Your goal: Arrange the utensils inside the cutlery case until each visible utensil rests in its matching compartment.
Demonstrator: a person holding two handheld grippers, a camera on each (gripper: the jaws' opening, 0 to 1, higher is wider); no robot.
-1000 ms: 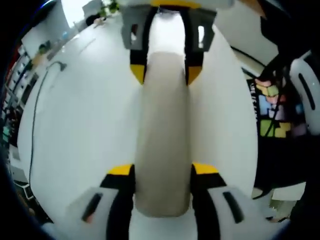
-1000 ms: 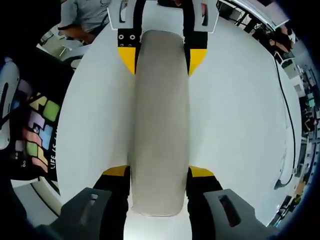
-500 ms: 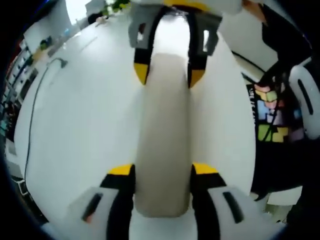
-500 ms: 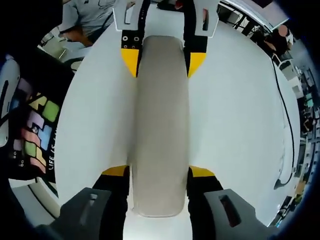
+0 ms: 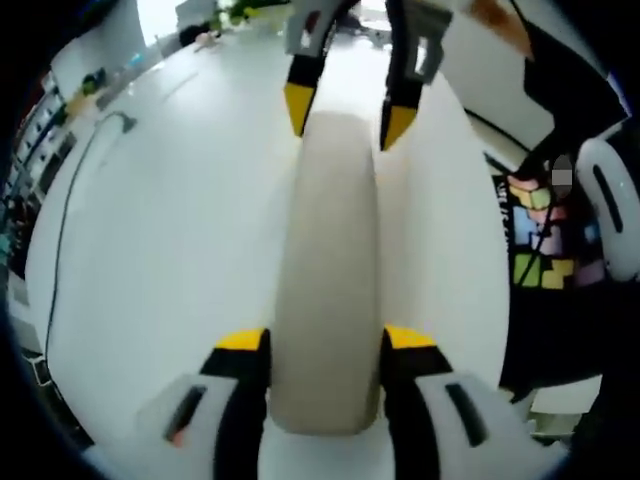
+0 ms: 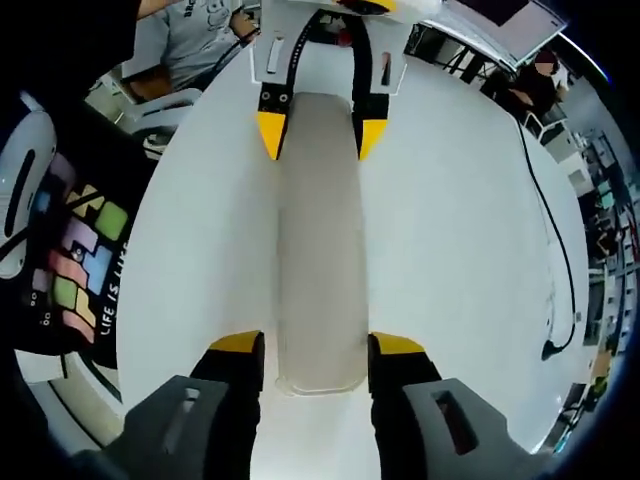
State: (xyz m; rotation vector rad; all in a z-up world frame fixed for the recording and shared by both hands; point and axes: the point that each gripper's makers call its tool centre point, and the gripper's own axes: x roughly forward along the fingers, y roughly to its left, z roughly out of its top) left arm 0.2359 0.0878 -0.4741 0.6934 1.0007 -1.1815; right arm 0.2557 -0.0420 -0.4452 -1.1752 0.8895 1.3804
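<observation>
A long beige cutlery case (image 5: 330, 270) lies closed on the white table (image 5: 170, 250), and no utensils show. My left gripper (image 5: 325, 340) is shut on its near end, which fills the gap between the yellow-tipped jaws. In the right gripper view the case (image 6: 318, 250) runs away from my right gripper (image 6: 316, 345), whose jaws straddle its end with a thin gap on each side. The left gripper (image 6: 320, 135) holds the far end there. In the left gripper view the right gripper (image 5: 350, 110) stands over the far end.
A black cable (image 5: 65, 220) trails across the table, also seen as a cable (image 6: 555, 250) near the far edge. A person in a black shirt with coloured blocks (image 6: 75, 260) stands at the table's side. Another person (image 6: 200, 40) sits behind.
The case looks smaller and narrower in the right gripper view, with gaps now beside the jaws. The right gripper has drawn back and up from its end. The left gripper's hold is unchanged.
</observation>
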